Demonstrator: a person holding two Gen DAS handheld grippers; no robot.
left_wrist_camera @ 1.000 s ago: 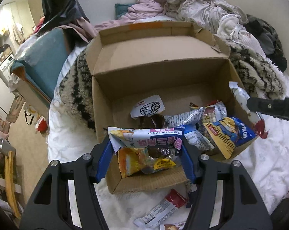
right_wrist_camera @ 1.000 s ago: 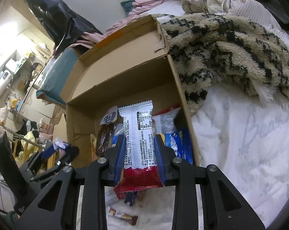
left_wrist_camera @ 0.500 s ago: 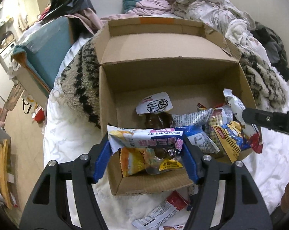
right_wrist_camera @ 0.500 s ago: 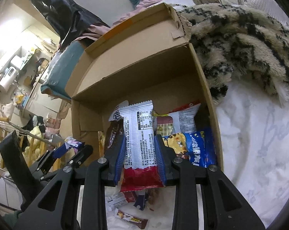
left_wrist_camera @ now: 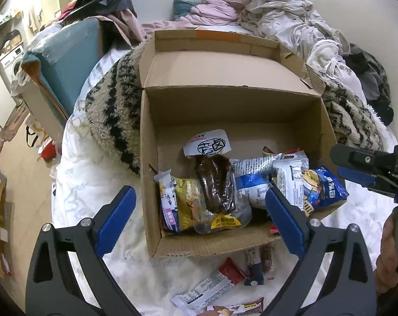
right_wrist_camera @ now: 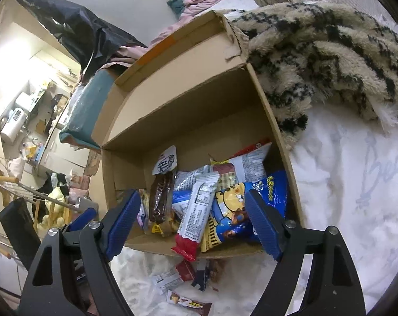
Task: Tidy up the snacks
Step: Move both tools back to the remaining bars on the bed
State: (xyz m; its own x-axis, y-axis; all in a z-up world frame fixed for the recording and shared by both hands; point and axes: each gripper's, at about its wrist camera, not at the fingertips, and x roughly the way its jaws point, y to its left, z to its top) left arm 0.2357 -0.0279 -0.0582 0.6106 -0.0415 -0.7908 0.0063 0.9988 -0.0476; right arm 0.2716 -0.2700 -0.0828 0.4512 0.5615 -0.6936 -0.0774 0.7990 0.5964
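Hovering wide open and empty, both grippers, left gripper (left_wrist_camera: 200, 213) and right gripper (right_wrist_camera: 192, 222), face the cardboard box (left_wrist_camera: 207, 247). Loose snack bars (left_wrist_camera: 208, 288) lie at 6 o'clock on the sheet, long axis probably slanting toward 2 o'clock, nearer the left.

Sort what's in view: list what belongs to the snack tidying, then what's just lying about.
Part of the job:
cardboard box
blue cartoon snack bag
white-and-red wrapper, overhanging the box's front edge
loose snack bars on the sheet

Just lying about:
striped fuzzy blanket
pink clothes
black plastic bag
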